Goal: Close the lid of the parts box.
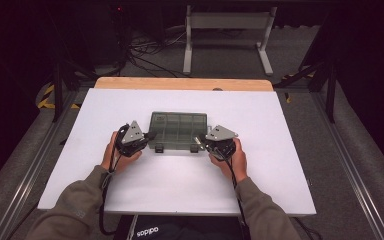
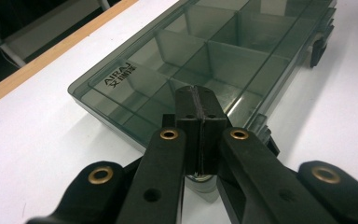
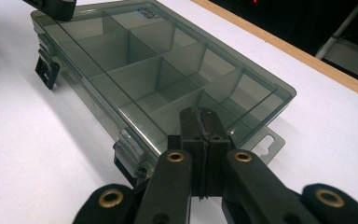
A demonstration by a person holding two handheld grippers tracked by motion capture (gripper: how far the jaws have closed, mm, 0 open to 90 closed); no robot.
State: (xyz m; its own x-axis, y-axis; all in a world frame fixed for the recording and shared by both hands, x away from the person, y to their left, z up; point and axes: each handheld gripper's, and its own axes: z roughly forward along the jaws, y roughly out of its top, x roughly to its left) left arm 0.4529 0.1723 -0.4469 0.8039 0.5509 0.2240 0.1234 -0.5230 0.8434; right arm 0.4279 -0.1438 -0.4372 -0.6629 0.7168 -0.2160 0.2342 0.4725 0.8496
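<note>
Here the smoky compartment box (image 1: 178, 131) lay shut at the centre of the high view, on the white table (image 1: 180, 185), with both latches along its lower edge down. The left gripper (image 1: 151, 135) stood at the box's lower left corner and the right gripper (image 1: 199, 140) at its lower right corner, each with its jaws pressed fully together and nothing between them.

The step in hand looked like the approach to the two latches, with the box not yet opened. I judged that the next move called for each closed tip to catch under the latch nearest it and lever it up, while the other hand kept the light box from sliding on the smooth top.

The high view gave the symmetry of the two hands and the wooden strip (image 1: 182, 83) along the table's upper edge, but the latches were mere dark specks there. In the left gripper view the left gripper's tip (image 2: 199, 114) hung over the lid's corner at lower centre, the printed brand label (image 2: 121, 76) showed at left, and the far latch (image 2: 318, 49) sat at upper right. The right gripper view showed the near latch (image 3: 129, 156) at lower left of the tip (image 3: 200, 128), a hang tab (image 3: 271, 142) at the box's end, and the empty dividers inside.
</note>
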